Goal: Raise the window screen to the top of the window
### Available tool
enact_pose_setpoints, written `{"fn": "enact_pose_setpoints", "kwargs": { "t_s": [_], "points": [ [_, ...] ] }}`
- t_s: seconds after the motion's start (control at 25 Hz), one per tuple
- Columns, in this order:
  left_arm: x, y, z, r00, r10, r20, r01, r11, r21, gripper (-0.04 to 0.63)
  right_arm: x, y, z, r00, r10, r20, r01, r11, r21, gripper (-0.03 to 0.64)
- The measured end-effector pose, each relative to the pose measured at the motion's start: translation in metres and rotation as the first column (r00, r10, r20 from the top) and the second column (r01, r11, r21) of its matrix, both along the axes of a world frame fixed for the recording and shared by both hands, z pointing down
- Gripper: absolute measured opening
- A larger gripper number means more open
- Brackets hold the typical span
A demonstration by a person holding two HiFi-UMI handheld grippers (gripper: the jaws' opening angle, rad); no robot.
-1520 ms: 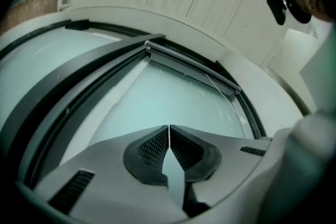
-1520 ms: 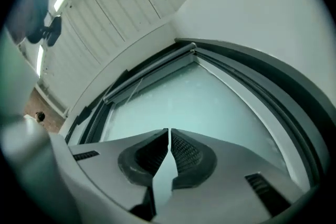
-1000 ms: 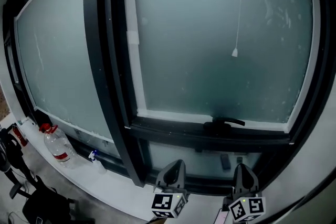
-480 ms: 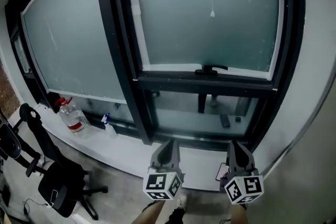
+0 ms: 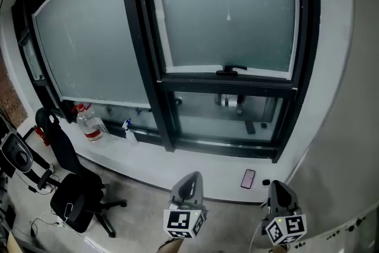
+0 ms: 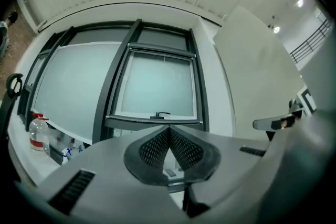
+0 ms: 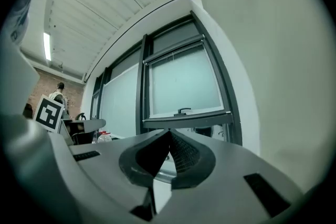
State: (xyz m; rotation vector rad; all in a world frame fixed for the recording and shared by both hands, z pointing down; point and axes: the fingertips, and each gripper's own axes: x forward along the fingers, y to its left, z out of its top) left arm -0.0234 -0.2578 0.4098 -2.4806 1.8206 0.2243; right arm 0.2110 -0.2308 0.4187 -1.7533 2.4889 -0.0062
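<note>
In the head view the window screen (image 5: 249, 21) stands tall in the upper middle, its handle edge low and level, with a red-capped bottle (image 5: 90, 125) on the sill at left, contents unclear; the left gripper view shows the left gripper (image 6: 169, 128) closed on nothing, and the right gripper view shows the right gripper (image 7: 169, 132) likewise.

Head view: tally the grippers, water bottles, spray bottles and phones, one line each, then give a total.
grippers: 2, the left gripper and the right gripper
water bottle: 1
spray bottle: 1
phone: 1
total: 5
</note>
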Motion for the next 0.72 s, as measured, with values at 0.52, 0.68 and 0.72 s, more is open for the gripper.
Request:
{"fn": "enact_pose_setpoints", "kwargs": {
  "t_s": [0.52, 0.68, 0.72],
  "points": [
    [-0.099, 0.202, 0.019, 0.998, -0.032, -0.046, 0.033, 0.999, 0.019, 0.005, -0.098, 0.176, 0.016, 0.999, -0.044, 0.022, 0.044, 0.999, -0.001, 0.008],
    [-0.130, 0.321, 0.041, 0.998, 0.001, -0.060, 0.001, 1.000, 0.023, 0.005, -0.151, 0.298, 0.022, 0.999, -0.046, 0.020, 0.045, 0.998, 0.049, 0.008],
    [-0.133, 0.351, 0.046, 0.998, 0.016, -0.059, -0.014, 1.000, 0.020, 0.005, -0.159, 0.329, 0.026, 0.999, -0.041, 0.030, 0.039, 0.998, 0.052, 0.008]
  ]
}}
